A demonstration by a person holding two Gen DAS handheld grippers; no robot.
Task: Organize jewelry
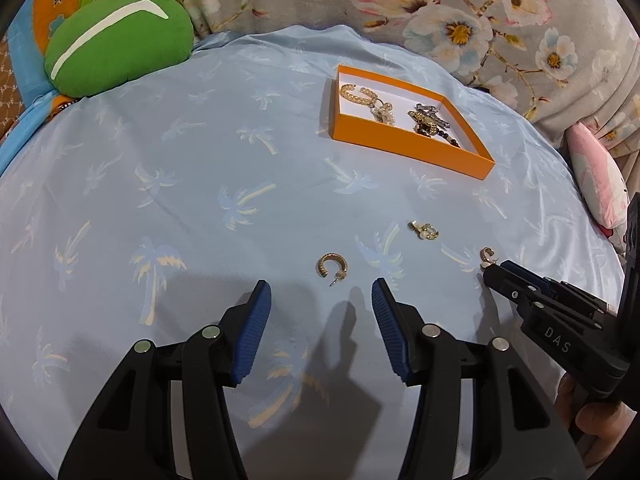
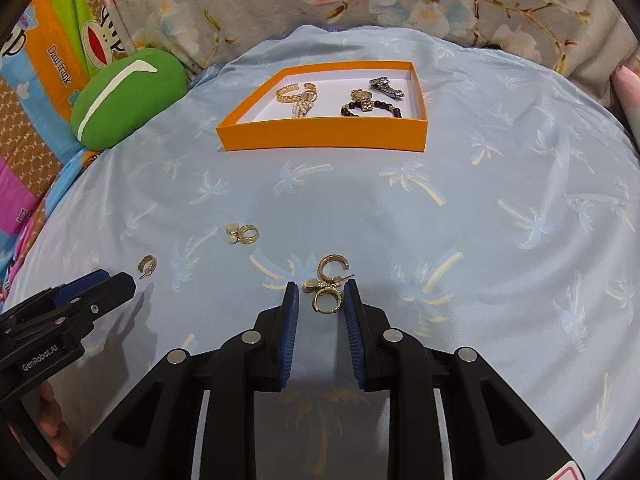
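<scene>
An orange tray (image 1: 404,148) (image 2: 320,136) on the blue palm-print cloth holds gold bangles, a pearl piece, a bead bracelet and watches. My left gripper (image 1: 322,292) is open, just short of a gold hoop earring (image 1: 331,265), which also shows in the right wrist view (image 2: 147,265). A pearl-and-hoop earring (image 1: 424,231) (image 2: 242,233) lies loose further out. My right gripper (image 2: 321,294) is open with its fingers either side of a pearl-and-hoop earring (image 2: 326,294); a gold hoop (image 2: 332,265) lies just beyond, touching it. In the left wrist view the right gripper's tip (image 1: 490,276) sits by this hoop (image 1: 487,255).
A green cushion (image 1: 120,40) (image 2: 128,96) lies at the far left. A floral blanket (image 1: 440,8) runs along the back. A pink pillow (image 1: 600,184) sits at the right edge.
</scene>
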